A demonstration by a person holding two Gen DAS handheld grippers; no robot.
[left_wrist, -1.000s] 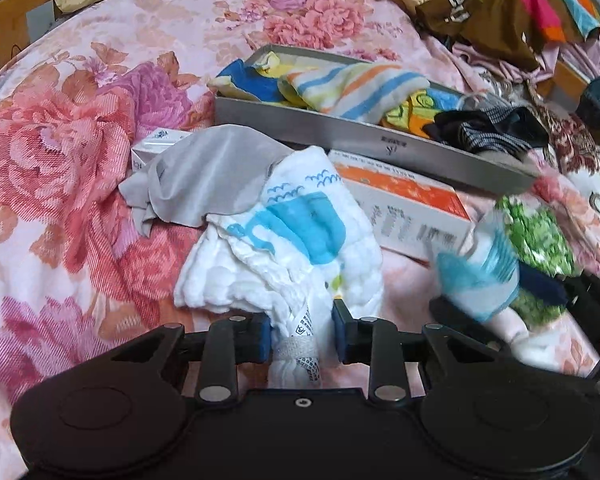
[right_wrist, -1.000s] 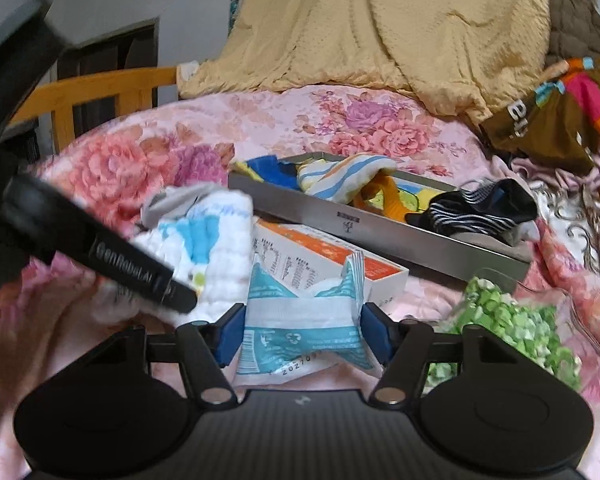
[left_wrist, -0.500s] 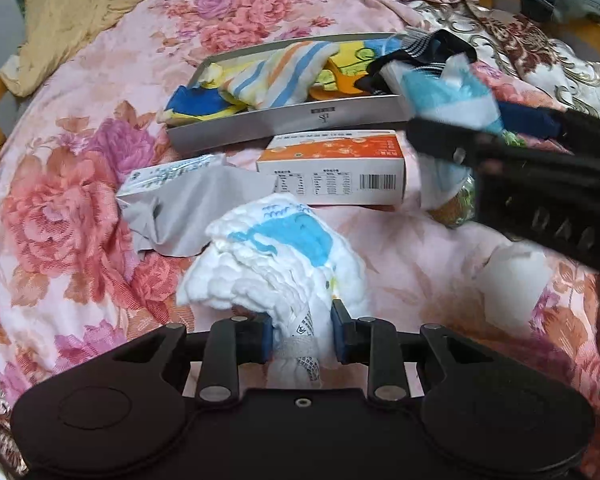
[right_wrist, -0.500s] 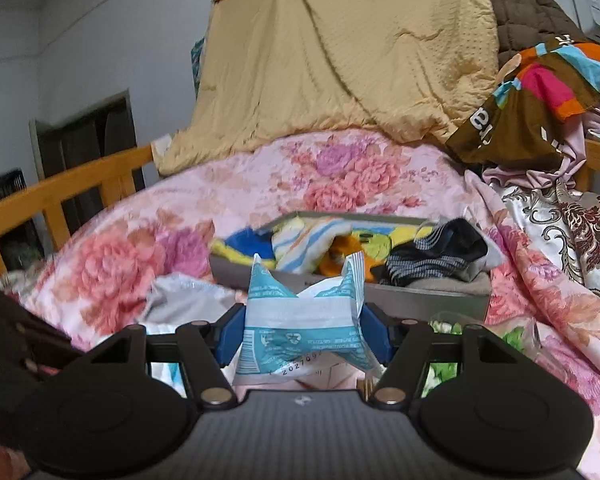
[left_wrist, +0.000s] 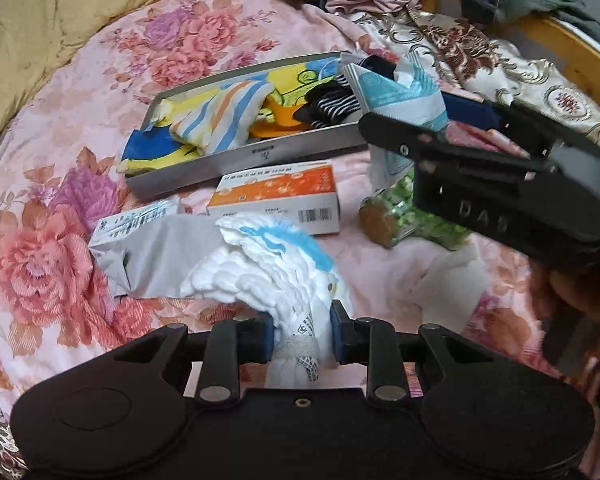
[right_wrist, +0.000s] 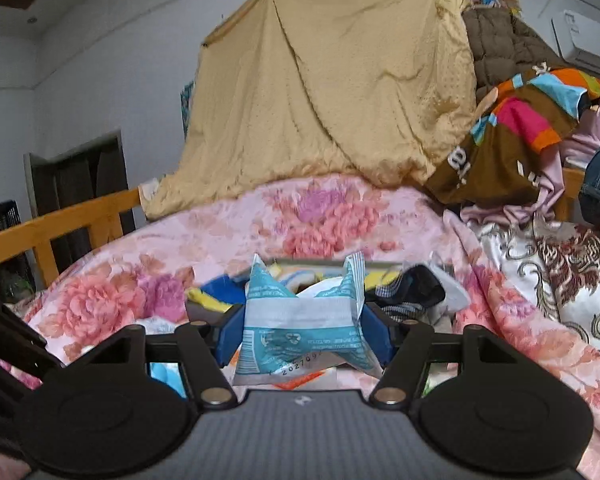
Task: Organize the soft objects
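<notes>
On the bed point(left_wrist: 80, 92) a tray point(left_wrist: 260, 156) lay crosswise with socks point(left_wrist: 220, 116) in it. Just before the tray lay a box point(left_wrist: 276, 196); left of the box lay a flat carton point(left_wrist: 132, 220) partly under a cloth point(left_wrist: 168, 256). Right of the box a jar point(left_wrist: 384, 220) lay on its side. Behind the tray a blanket point(right_wrist: 324, 92) hung, with clothes point(right_wrist: 516, 136) piled to its right.

White quilted cloth point(left_wrist: 268, 268) with blue print, bunched and lifted, sits centre-low in the left wrist frame; crumpled teal-and-white soft packet point(right_wrist: 300, 328) sits centre-low in the right wrist frame; grey tray point(left_wrist: 256, 156), centre-upper, holds striped and yellow fabrics.
</notes>
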